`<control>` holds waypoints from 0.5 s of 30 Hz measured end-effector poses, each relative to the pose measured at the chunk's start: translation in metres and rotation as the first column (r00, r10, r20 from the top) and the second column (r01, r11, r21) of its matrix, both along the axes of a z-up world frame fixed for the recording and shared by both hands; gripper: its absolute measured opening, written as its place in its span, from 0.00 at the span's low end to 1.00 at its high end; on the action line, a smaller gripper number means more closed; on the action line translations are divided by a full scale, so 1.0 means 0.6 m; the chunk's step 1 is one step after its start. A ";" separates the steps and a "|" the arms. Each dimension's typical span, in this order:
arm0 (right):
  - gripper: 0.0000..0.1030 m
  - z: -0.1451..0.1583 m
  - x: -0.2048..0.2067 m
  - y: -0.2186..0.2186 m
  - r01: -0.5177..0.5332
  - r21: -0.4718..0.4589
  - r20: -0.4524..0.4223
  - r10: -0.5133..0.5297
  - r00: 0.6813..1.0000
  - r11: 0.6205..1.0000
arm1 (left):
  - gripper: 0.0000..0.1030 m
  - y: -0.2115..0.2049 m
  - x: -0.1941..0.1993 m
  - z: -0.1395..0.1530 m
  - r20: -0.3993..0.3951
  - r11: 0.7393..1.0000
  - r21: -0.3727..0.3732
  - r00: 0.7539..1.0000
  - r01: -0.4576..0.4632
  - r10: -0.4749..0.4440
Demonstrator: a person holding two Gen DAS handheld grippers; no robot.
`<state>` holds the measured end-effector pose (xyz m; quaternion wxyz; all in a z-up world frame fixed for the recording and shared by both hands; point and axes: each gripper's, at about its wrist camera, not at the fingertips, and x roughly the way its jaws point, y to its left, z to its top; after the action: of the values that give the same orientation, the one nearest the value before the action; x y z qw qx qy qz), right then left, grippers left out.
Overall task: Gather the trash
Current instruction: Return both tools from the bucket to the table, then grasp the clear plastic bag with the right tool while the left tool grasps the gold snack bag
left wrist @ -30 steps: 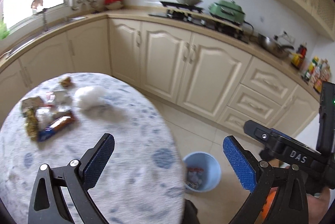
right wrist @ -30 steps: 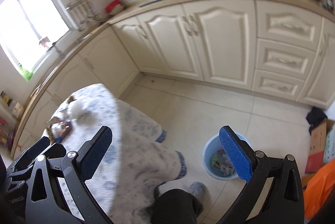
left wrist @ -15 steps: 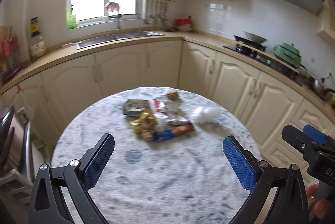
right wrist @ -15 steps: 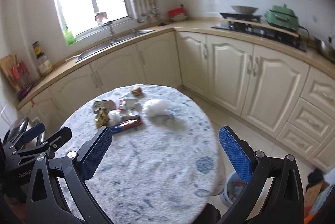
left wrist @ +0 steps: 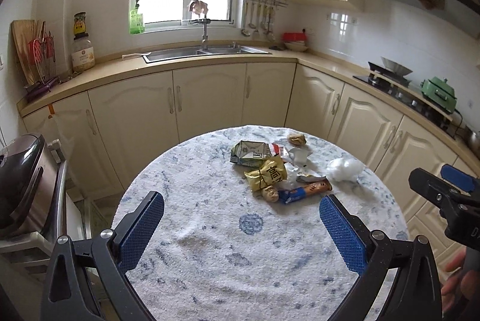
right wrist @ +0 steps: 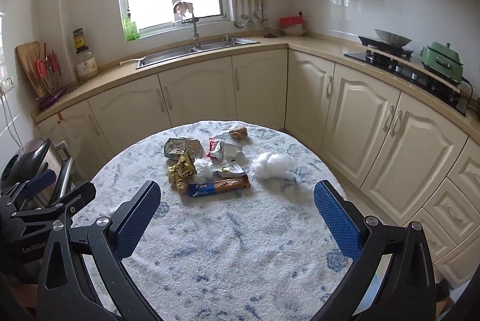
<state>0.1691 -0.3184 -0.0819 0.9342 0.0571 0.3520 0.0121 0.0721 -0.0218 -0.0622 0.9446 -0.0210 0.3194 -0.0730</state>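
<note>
Wrappers in a crumpled heap (right wrist: 207,165) lie on our round blue-mottled white tablecloth (right wrist: 240,246); our left gripper (left wrist: 241,226) and right gripper (right wrist: 237,219) hover above, jaws spread wide, empty.

Trash clusters on the table's (right wrist: 240,246) far half: a wrapper bar (right wrist: 219,186) nearest, a carton (right wrist: 181,147) behind-left, possibly crumpled tissue (right wrist: 274,164) right.

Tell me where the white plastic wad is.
The white plastic wad lies on the round table, right of the wrapper pile, just beyond the blue-and-brown biscuit pack.
</note>
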 end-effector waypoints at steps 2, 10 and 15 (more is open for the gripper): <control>1.00 -0.011 0.013 -0.008 0.007 -0.005 -0.016 -0.007 1.000 1.000 | 0.99 -0.015 0.016 -0.013 -0.011 1.000 0.011 1.000 0.009 -0.009; 1.00 -0.079 0.094 -0.055 0.045 -0.008 -0.113 -0.046 0.993 0.999 | 0.99 -0.058 0.161 -0.075 -0.087 0.998 0.033 0.995 0.048 -0.045; 1.00 -0.147 0.165 -0.079 0.062 -0.003 -0.195 -0.061 0.979 0.998 | 0.99 -0.097 0.258 -0.133 -0.148 0.997 0.048 0.987 0.064 -0.056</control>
<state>0.2681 -0.3659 -0.1701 0.8951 0.0701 0.4397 -0.0219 0.2269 -0.0800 -0.1421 0.9161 0.0083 0.3902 -0.0913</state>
